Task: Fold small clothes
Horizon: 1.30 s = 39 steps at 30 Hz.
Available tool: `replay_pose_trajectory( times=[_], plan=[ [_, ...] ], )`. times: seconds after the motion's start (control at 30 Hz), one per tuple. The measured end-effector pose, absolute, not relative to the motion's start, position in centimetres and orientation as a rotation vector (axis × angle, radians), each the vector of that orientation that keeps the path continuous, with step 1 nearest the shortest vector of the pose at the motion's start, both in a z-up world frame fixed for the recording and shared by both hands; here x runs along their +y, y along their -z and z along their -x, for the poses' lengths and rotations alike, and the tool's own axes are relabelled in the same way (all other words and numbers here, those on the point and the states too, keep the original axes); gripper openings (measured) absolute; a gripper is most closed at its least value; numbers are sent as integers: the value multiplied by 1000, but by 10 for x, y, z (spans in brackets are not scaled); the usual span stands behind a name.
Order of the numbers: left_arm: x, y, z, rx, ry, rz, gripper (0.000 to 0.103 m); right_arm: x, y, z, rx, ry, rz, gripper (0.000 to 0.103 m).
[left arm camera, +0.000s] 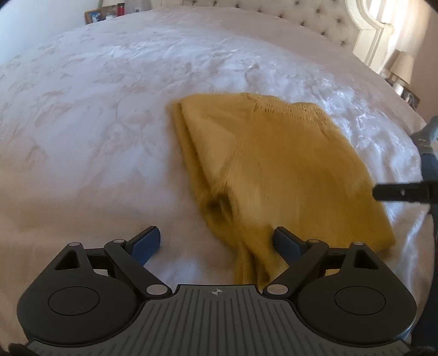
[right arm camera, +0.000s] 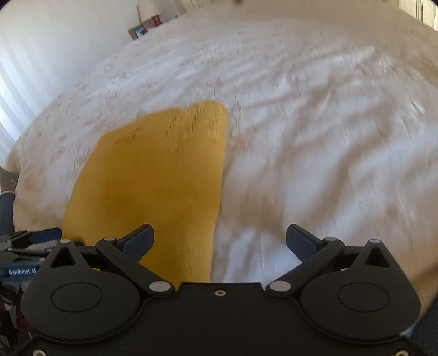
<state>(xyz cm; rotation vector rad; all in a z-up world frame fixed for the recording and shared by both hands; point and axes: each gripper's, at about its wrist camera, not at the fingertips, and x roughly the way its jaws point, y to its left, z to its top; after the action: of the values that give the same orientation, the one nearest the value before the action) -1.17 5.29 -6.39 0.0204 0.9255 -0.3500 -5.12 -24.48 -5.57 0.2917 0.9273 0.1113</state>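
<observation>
A mustard-yellow knit garment [left arm camera: 273, 169] lies folded on the white bedspread [left arm camera: 95, 123]; the right wrist view shows it as a long yellow panel [right arm camera: 153, 178]. My left gripper [left arm camera: 216, 243] hovers open over the garment's near left corner, where a sleeve end trails between its fingers without being pinched. My right gripper [right arm camera: 219, 241] is open above the garment's right edge, its left finger [right arm camera: 138, 242] over the knit and its right finger over bare bedspread. A black finger [left arm camera: 402, 191] of the right gripper pokes in from the right edge of the left wrist view.
A tufted headboard [left arm camera: 301, 16] runs along the far side of the bed. A nightstand with a picture frame [left arm camera: 94, 16] stands at the far left, a lamp [left arm camera: 402, 68] at the far right. Part of the left gripper [right arm camera: 32, 238] shows at the right wrist view's left edge.
</observation>
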Motion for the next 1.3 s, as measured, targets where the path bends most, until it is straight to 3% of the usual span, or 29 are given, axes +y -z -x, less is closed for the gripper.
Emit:
replay_pose_trajectory(
  times=[0.23,0.43,0.6,1.3],
  plan=[
    [56,65,30,928,329,4,91,-233,65,81,1015,-118,-239,102],
    [47,43,46,875,341,-7,91,-227,39,98,899,-153,-234,102],
    [33,25,56,833,323,-10,103,-214,18,102,820,-137,-159,102],
    [5,12,61,929,166,-101,102,-219,14,112,854,-105,-222,102]
  ],
)
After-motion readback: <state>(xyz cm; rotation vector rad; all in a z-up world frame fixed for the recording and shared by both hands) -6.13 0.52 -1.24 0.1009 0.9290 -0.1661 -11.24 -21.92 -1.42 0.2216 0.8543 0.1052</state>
